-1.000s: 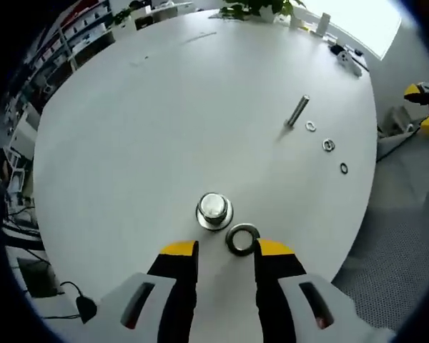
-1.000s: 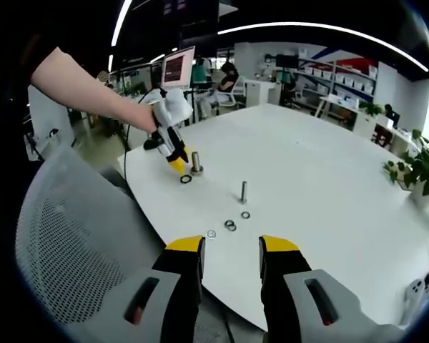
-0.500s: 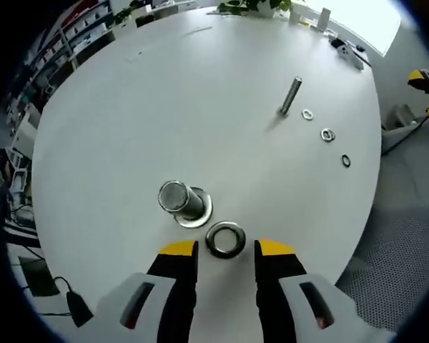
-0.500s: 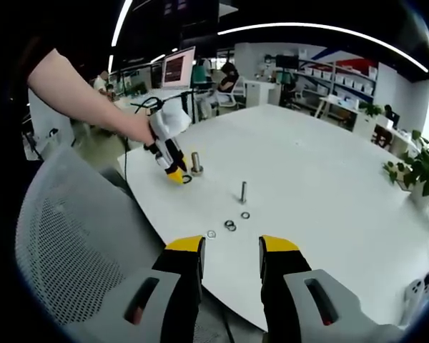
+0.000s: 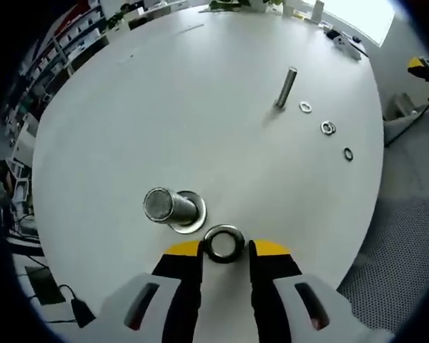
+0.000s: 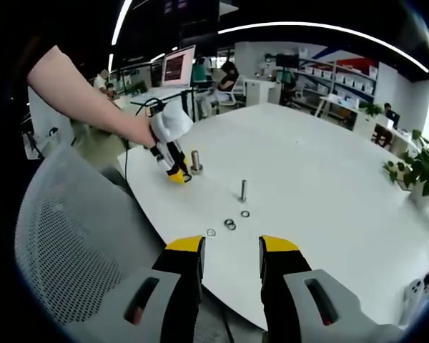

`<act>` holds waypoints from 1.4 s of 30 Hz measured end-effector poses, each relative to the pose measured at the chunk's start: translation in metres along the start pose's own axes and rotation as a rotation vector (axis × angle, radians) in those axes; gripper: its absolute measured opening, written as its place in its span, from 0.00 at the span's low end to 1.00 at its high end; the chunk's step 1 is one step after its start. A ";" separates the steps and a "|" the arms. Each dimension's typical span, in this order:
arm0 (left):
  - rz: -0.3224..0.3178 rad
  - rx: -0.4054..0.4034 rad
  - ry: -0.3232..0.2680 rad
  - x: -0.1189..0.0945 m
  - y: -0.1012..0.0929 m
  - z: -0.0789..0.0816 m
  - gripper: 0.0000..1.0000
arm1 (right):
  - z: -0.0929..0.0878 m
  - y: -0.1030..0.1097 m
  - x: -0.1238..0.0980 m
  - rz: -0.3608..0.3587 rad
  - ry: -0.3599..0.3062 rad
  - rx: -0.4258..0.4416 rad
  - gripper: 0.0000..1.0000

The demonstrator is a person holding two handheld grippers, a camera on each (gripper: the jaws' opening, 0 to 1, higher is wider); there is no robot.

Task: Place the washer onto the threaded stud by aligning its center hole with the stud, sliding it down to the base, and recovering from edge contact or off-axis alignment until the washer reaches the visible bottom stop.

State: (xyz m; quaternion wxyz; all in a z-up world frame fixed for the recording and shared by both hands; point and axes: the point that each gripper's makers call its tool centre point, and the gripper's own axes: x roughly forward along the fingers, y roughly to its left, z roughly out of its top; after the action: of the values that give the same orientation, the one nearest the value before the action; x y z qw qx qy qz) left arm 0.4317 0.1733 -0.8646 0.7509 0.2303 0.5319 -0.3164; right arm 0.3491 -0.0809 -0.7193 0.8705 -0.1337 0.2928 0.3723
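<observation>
- In the left gripper view, my left gripper (image 5: 224,250) sits low over the white table (image 5: 164,107), its yellow-tipped jaws spread either side of the washer (image 5: 224,243).
- The washer lies flat on the table between the two tips; I cannot tell whether they touch it.
- The threaded stud (image 5: 164,206) stands on its round base just beside the washer, its top leaning toward the left of the view.
- Farther across the table a thinner bolt (image 5: 286,87) stands upright, with three small washers (image 5: 327,128) in a line near it.
- In the right gripper view, my right gripper (image 6: 231,250) hangs off the table edge over a grey mesh chair (image 6: 71,243), jaws parted and holding nothing.
- There I see my left hand (image 6: 139,128) holding the left gripper down by the stud.
</observation>
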 end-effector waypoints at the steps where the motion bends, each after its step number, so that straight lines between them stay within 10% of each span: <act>1: 0.000 0.003 0.000 0.000 -0.001 0.000 0.21 | 0.000 0.000 0.000 0.000 0.001 0.001 0.33; 42: -0.037 0.136 0.136 -0.005 -0.001 -0.022 0.21 | -0.002 0.000 0.001 0.001 0.015 -0.008 0.33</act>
State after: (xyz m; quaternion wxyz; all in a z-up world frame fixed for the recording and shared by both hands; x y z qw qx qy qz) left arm 0.4152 0.1884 -0.8667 0.6897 0.2916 0.5633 -0.3493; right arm 0.3491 -0.0811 -0.7216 0.8676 -0.1399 0.2977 0.3729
